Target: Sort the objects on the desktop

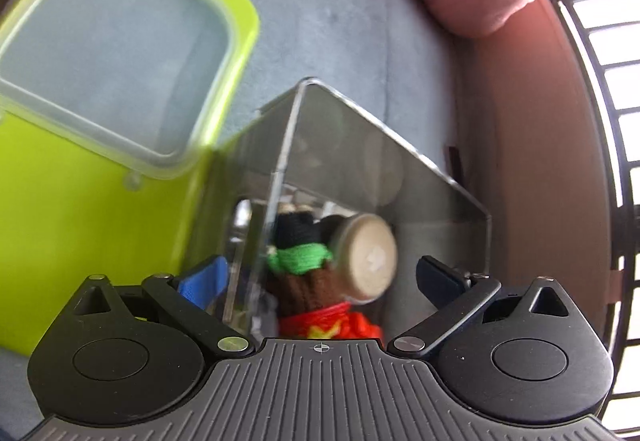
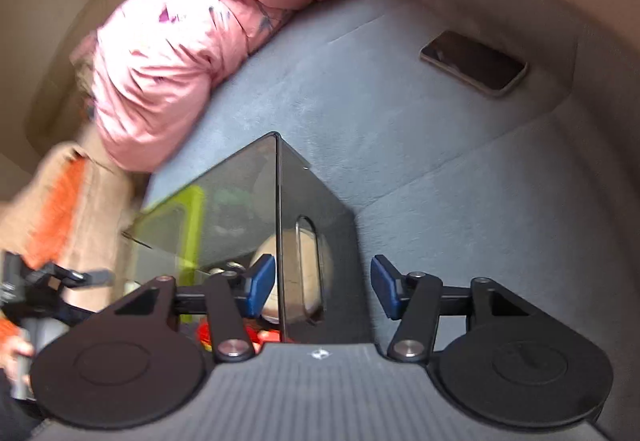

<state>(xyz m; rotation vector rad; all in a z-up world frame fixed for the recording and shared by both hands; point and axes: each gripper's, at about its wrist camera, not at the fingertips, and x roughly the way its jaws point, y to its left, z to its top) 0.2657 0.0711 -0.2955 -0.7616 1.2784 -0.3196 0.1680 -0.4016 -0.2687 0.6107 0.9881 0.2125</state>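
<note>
Clear box (image 1: 360, 161): your smoky see-through box sits on the blue-grey cloth (image 1: 340, 21), just right of the green tray; both views look down at one of its upright corners.
Box contents: only your left view shows them sharply, a knitted doll (image 1: 308, 273) in black, green, brown and red, touching a round cream disc (image 1: 366, 259).
Green tray (image 1: 80, 221): in your left view it lies to the left with a clear lid (image 1: 108, 69) on it; your right view sees only a green sliver through the box wall.
Left gripper (image 1: 320, 277): spread wide, nothing pinched; the box corner stands between its fingers.
Right gripper (image 2: 322, 287): partly spread, pads off the box; the wall with the slot handle (image 2: 310, 265) stands between them.
Phone (image 2: 472, 63): only your right view shows it, far right on the cloth, well apart from the box.
Pink jacket (image 2: 208, 33): bunched at the far edge in both views.
</note>
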